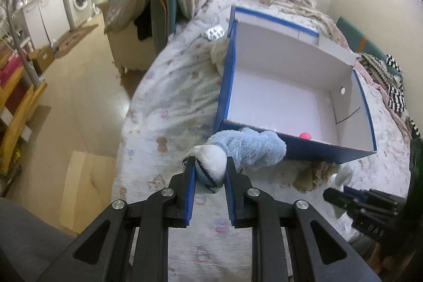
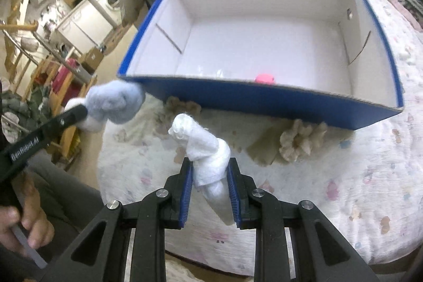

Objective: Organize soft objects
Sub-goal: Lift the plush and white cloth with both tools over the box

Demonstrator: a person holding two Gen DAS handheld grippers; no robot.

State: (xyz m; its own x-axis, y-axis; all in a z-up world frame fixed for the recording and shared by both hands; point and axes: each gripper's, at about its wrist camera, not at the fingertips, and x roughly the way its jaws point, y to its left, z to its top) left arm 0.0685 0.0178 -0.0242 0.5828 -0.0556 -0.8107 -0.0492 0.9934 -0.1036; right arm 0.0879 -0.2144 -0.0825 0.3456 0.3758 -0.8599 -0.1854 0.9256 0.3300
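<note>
1. While it hangs just before the blue box, the light blue plush is clamped by its white end in the left gripper.
2. Between the right gripper pads sits a gripped white rolled cloth, above the patterned bedspread.
3. Inside the box lies a pink ball.
4. Beige fluffy pieces lie beside the box's near wall.

left gripper side: white lettering, reads roughly "GenRobot.AI", blurred
right gripper body: faint letters, perhaps "DAS", too blurred to be sure
box: no readable text
</note>
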